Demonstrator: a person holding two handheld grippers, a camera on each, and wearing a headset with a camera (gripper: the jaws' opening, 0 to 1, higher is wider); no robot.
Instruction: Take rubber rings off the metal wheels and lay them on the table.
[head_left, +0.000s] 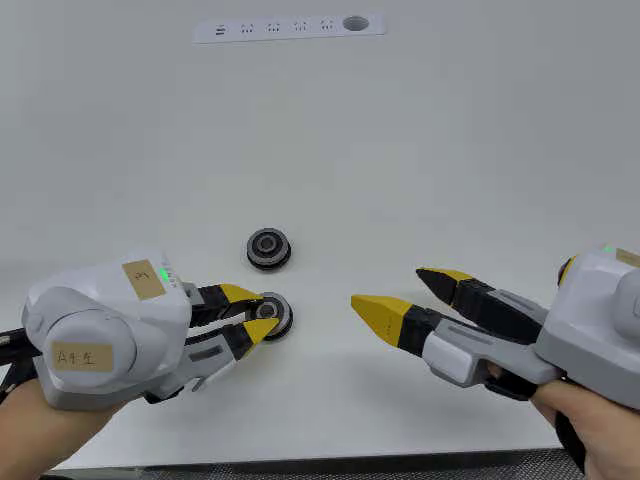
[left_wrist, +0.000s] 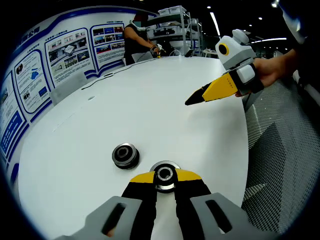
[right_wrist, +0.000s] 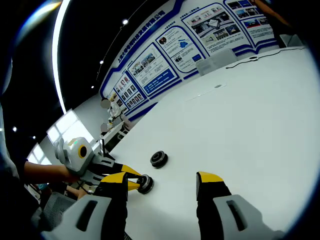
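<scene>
- Right, the room (right_wrist: 150, 60) first: a big dim hall with ceiling lights, and blue-and-white wall panels (left_wrist: 75, 50) running along behind the bench.
- Off the bench edge, in the left gripper view, a grating (left_wrist: 280, 150) floor; at the far end a person (left_wrist: 137, 35) stands by some shelving.
- Now the table (head_left: 420, 160): plain white, smooth and matte, stretching wide in every direction.
- At its far edge in the head view lies a white power strip (head_left: 288, 27), flat on the top.
- Left gripper (head_left: 262, 312) is low at the near left, its jaws clenched on the near wheel (head_left: 274, 314), one yellow tip on each side of it.
- Right gripper (head_left: 385, 285) hangs to the right of that wheel, apart from it, jaws spread wide and carrying nothing.
- From the left gripper view the right one comes in at the upper right, held in a hand, yellow tip pointing across the table.
- The near wheel sits on the table, hub facing up, right between the left tips.
- Far wheel (head_left: 268, 248) lies flat just beyond it, close by but not touching, with no gripper on it.
- And the ring (left_wrist: 115, 156): a black band around the far wheel's rim, still seated; the near wheel shows a dark band too, and no loose ring lies on the table.
</scene>
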